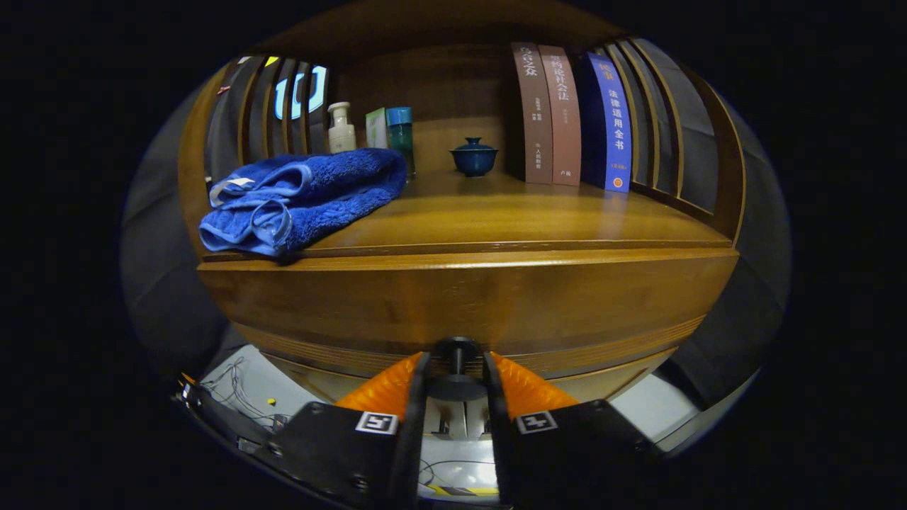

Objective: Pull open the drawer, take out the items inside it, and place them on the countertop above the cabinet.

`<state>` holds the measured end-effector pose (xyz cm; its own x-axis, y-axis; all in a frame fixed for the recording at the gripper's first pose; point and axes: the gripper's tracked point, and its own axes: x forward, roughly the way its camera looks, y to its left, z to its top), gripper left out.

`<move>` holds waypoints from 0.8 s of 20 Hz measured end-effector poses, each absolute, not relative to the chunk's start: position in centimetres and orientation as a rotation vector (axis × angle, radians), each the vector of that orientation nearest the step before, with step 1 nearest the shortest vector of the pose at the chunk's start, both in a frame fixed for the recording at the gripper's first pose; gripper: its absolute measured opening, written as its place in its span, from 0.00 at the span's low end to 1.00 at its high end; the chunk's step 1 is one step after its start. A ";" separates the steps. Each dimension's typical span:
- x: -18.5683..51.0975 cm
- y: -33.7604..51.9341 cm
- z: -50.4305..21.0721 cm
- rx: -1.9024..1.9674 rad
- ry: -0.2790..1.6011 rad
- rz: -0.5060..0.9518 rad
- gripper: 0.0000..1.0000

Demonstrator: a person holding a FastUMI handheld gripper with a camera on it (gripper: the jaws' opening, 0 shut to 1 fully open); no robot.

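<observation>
Drawer knob: dark, round, sitting between my fingers, which close narrowly on its two sides. My gripper presses against the wooden drawer front. Countertop, above: folded blue towel at its front edge; farther back, pump bottle, blue lidded cup, three upright books.

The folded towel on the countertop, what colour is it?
Blue, with lighter blue edging; the towel shows best in the gripper view.

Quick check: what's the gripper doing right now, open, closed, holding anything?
Gripper: closed on the drawer knob, one finger on each side of it; drawer front looks not yet pulled out.
</observation>
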<state>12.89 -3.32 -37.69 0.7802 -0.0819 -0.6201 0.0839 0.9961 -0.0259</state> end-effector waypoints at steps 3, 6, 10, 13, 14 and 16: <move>12.7 -3.1 -37.8 0.011 0.676 -0.086 0.30; 12.7 -3.1 -37.8 0.008 0.683 -0.087 0.30; 12.5 -3.0 -37.9 0.005 0.704 -0.087 0.30; 11.5 -2.9 -37.7 -0.006 0.719 -0.079 0.30; 10.8 -2.8 -37.6 -0.008 0.724 -0.077 0.30; 9.5 -2.6 -37.3 0.000 0.734 -0.072 0.30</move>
